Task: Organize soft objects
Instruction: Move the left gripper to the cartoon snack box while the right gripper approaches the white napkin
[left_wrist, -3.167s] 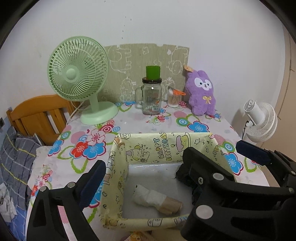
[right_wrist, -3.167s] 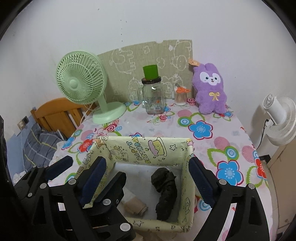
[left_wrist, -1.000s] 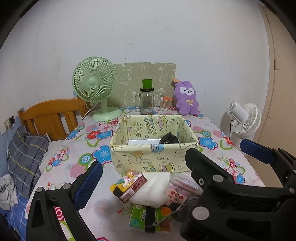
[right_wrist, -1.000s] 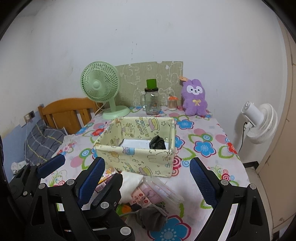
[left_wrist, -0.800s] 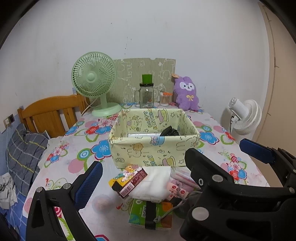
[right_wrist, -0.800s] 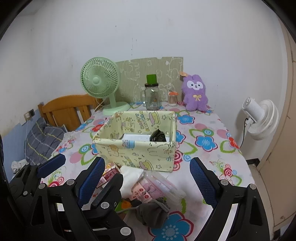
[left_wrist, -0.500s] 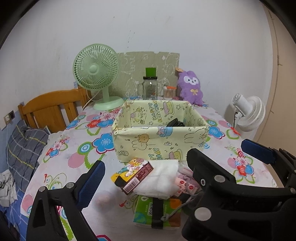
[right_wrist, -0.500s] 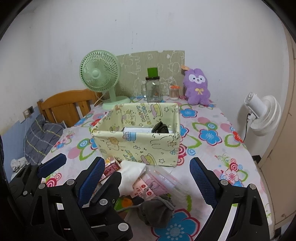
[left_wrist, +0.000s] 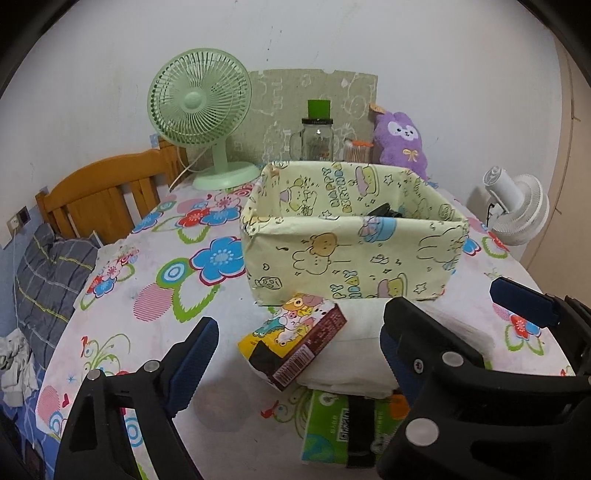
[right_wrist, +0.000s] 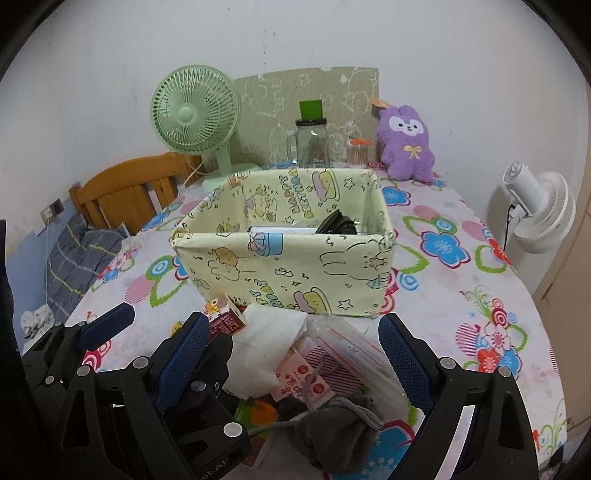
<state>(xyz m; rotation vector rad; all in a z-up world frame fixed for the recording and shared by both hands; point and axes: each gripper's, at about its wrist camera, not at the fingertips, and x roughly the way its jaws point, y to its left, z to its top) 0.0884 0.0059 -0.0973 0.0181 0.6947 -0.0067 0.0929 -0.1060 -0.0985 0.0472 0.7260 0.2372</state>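
A pale yellow cartoon-print fabric box (left_wrist: 354, 254) (right_wrist: 291, 266) stands mid-table; a black soft item (right_wrist: 338, 225) shows inside it. In front of it lies a heap: a snack box (left_wrist: 295, 343), a folded white cloth (left_wrist: 354, 354) (right_wrist: 266, 343), a green tissue pack (left_wrist: 328, 432), clear pink-printed packets (right_wrist: 325, 365) and a grey drawstring pouch (right_wrist: 332, 432). My left gripper (left_wrist: 299, 354) is open and empty over the snack box. My right gripper (right_wrist: 291, 365) is open and empty over the packets and pouch.
At the table's far edge stand a green fan (left_wrist: 201, 110), a glass jar with a green cup (left_wrist: 317, 136), a small toothpick jar (right_wrist: 357, 151) and a purple plush (right_wrist: 406, 144). A wooden headboard (left_wrist: 99, 195) is left, a white fan (right_wrist: 539, 214) right.
Both grippers have pulled back out of the box toward the near edge and dropped lower. The heap of items in front of the box has come into view under them.
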